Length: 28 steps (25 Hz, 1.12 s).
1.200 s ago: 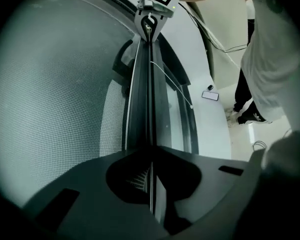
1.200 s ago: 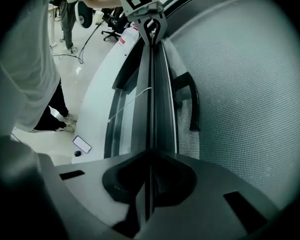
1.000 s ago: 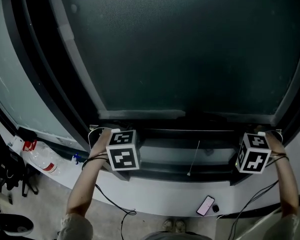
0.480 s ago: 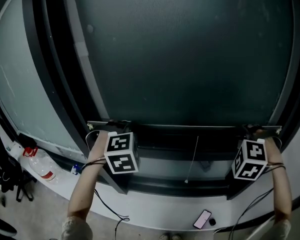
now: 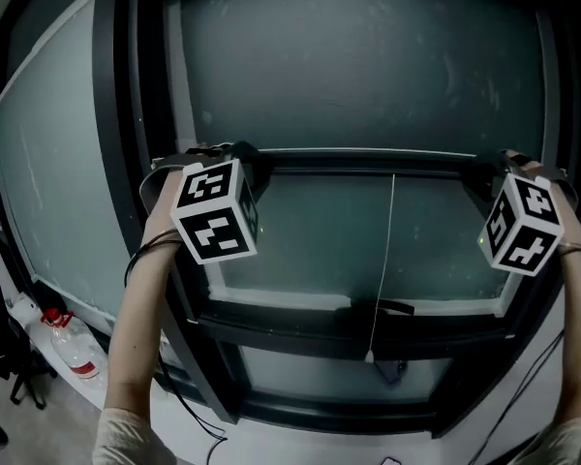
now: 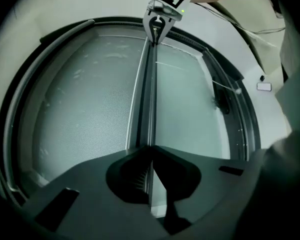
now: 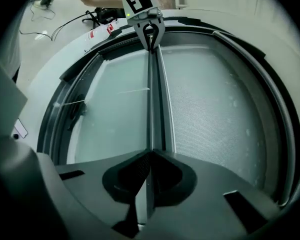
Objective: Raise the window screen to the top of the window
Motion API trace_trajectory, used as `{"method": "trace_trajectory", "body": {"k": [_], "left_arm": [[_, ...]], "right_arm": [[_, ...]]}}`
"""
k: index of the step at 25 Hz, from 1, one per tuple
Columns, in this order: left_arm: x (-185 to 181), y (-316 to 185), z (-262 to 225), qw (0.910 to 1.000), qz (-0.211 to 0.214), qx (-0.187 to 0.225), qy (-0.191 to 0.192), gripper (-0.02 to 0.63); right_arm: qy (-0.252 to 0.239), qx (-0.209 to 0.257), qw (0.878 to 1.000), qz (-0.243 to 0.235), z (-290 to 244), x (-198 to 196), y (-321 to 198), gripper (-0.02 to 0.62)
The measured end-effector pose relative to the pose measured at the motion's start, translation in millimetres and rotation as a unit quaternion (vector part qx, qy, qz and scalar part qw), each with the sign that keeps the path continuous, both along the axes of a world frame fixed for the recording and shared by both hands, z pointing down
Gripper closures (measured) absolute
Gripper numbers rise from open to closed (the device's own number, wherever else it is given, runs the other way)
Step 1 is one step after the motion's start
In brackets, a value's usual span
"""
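Observation:
The window screen's dark bottom bar (image 5: 368, 156) lies level across the window, with the grey mesh (image 5: 368, 66) above it. My left gripper (image 5: 234, 153) is shut on the bar's left end. My right gripper (image 5: 494, 168) is shut on its right end. In the left gripper view the jaws (image 6: 150, 156) pinch the bar's thin lip (image 6: 149, 99), which runs away to the other gripper (image 6: 160, 26). In the right gripper view the jaws (image 7: 150, 159) clamp the same bar (image 7: 154, 94), with mesh (image 7: 215, 109) to its right.
A thin pull cord (image 5: 385, 260) hangs from the bar over the glass pane (image 5: 310, 240). Dark window frame posts (image 5: 116, 114) stand at both sides. A plastic bottle (image 5: 68, 342) sits low at the left, and a phone (image 6: 264, 86) lies on the ledge.
Both grippers have gone up together with the bar between them. The bar has risen from just above the sill to well up the window, baring the glass below it.

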<state>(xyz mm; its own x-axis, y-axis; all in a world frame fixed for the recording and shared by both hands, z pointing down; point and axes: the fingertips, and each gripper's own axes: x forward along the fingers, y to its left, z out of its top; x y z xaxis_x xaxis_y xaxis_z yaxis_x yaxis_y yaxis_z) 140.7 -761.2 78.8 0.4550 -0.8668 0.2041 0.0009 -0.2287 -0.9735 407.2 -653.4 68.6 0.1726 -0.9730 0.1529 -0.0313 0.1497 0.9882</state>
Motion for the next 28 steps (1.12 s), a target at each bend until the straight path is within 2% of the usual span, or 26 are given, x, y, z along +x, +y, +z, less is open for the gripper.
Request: {"method": "trace_trajectory", "body": {"k": [5, 10, 12, 16, 18, 20, 28], "left_arm": [[-0.9, -3.7, -91.1, 0.9952, -0.03, 0.092, 0.014, 0.588], [-3.0, -4.6, -167.8, 0.9806, -0.056, 0.183, 0.044, 0.588], [-4.0, -3.3, -202.6, 0.9691, -0.062, 0.231, 0.06, 0.588], [-5.4, -1.9, -264.0, 0.9285, -0.08, 0.35, 0.095, 0.588], [-5.9, -1.8, -285.3, 0.9183, -0.08, 0.369, 0.119, 0.588], [-6.2, -1.3, -304.3, 0.9145, -0.079, 0.374, 0.133, 0.588], [-4.2, 0.2, -364.9, 0.912, -0.083, 0.379, 0.133, 0.588]], "right_arm": [[0.032, 0.058, 0.998, 0.001, -89.1, -2.6, -3.7, 0.577], [0.045, 0.131, 0.99, 0.001, -164.1, -4.8, -2.7, 0.577], [0.057, 0.171, 0.984, 0.005, -197.8, -5.7, -2.1, 0.577], [0.076, 0.233, 0.969, 0.022, -257.8, -6.7, -3.2, 0.577], [0.08, 0.246, 0.966, 0.027, -278.6, -7.2, -3.1, 0.577], [0.083, 0.262, 0.961, 0.024, -297.1, -7.7, -2.4, 0.577], [0.089, 0.33, 0.939, 0.039, -359.1, -5.7, -1.2, 0.575]]}}
